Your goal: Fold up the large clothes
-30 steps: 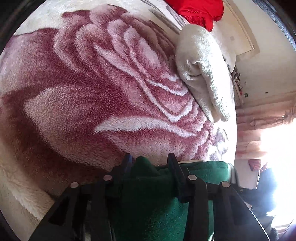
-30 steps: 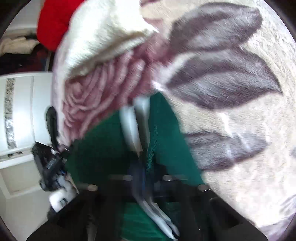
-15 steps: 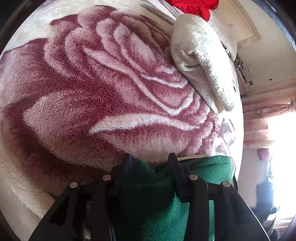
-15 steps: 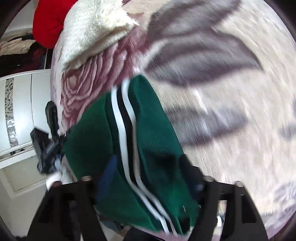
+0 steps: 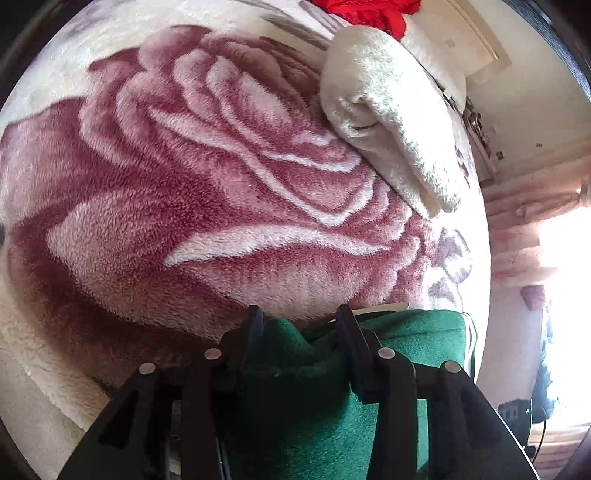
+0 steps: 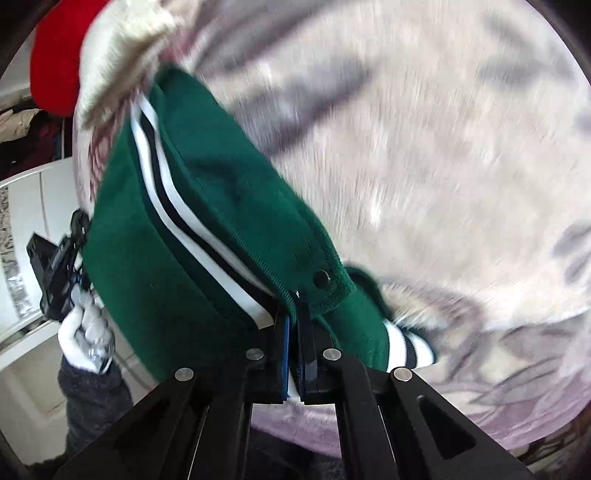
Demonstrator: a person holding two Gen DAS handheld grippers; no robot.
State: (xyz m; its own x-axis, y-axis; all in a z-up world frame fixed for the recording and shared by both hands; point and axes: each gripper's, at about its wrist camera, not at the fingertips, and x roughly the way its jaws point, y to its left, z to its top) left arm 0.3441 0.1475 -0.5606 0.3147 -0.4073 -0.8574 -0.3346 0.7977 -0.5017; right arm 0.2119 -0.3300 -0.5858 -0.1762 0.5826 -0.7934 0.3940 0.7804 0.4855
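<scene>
A dark green fleece jacket (image 6: 221,206) with white and black stripes and a snap button hangs stretched between my two grippers over the bed. My right gripper (image 6: 293,317) is shut on its edge beside the zip and the stripes. In the left wrist view a thick bunch of the same jacket (image 5: 295,398) fills the gap between the fingers, and my left gripper (image 5: 299,321) is shut on it. At the jacket's far end in the right wrist view, a white-gloved hand (image 6: 83,332) with a grey sleeve holds the left tool.
A plush blanket (image 5: 184,166) with a big rose print covers the bed. A folded cream blanket (image 5: 388,122) lies at the far side, with red cloth (image 5: 369,11) behind it. A white cabinet (image 6: 33,206) stands beside the bed, and a bright curtained window (image 5: 565,277) is at the right.
My right gripper let go, opened wide, moved along the jacket and shut again on its striped zip edge. The left gripper kept its hold and barely moved.
</scene>
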